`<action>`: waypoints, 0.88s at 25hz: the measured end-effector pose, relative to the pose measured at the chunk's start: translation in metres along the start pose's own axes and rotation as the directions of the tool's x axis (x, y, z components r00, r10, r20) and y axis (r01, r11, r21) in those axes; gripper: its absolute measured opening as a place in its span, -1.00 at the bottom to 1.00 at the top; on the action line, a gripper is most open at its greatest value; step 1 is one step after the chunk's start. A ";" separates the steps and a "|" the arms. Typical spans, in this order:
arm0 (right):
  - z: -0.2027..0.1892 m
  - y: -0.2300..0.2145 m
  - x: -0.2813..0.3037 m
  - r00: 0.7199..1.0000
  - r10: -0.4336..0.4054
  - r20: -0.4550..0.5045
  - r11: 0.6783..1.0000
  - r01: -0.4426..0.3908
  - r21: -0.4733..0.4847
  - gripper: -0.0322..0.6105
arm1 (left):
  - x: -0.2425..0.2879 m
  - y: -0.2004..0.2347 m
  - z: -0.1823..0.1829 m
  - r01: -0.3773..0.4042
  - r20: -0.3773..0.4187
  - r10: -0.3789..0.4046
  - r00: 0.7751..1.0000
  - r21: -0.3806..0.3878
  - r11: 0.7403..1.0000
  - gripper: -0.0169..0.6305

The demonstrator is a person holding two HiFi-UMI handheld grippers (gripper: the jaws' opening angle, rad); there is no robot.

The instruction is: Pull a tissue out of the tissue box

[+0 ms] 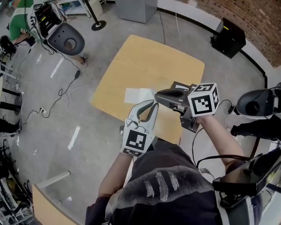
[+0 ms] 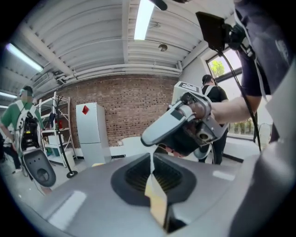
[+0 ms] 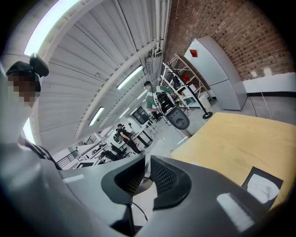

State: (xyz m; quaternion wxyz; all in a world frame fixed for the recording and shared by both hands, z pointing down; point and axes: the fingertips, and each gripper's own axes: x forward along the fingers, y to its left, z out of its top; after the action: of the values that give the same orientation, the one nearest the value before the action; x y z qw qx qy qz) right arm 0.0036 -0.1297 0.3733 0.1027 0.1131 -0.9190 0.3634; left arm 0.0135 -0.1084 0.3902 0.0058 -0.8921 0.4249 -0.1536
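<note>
A loose white tissue (image 1: 138,94) lies flat on the wooden table (image 1: 149,57). The dark tissue box (image 1: 179,85) stands to its right, mostly hidden behind my right gripper (image 1: 157,93). In the right gripper view the box (image 3: 270,175) sits at the lower right with a white tissue (image 3: 260,189) poking from its slot. My right gripper (image 3: 148,162) is shut with nothing in it, held above the table. My left gripper (image 1: 151,104) hovers near the table's front edge, just below the loose tissue. Its jaws (image 2: 151,157) are shut and empty, and the right gripper (image 2: 178,125) hangs ahead of them.
A black office chair (image 1: 66,38) and cables (image 1: 61,94) are on the floor to the left, with a person in green (image 1: 17,22) beyond. A black case (image 1: 228,37) sits at the upper right and a grey cabinet (image 1: 136,9) at the top.
</note>
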 end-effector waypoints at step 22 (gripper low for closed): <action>-0.031 -0.068 0.002 0.865 0.396 0.308 0.698 -0.501 0.511 0.05 | -0.012 0.083 0.050 0.371 0.513 0.176 0.840 -0.780 0.504 -0.93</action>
State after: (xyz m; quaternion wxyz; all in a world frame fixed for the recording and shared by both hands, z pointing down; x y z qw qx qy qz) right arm 0.0241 -0.1570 0.4397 -0.1093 -0.0582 -0.7698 0.6262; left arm -0.0426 -0.1588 0.3281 -0.3283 -0.8037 0.3708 0.3300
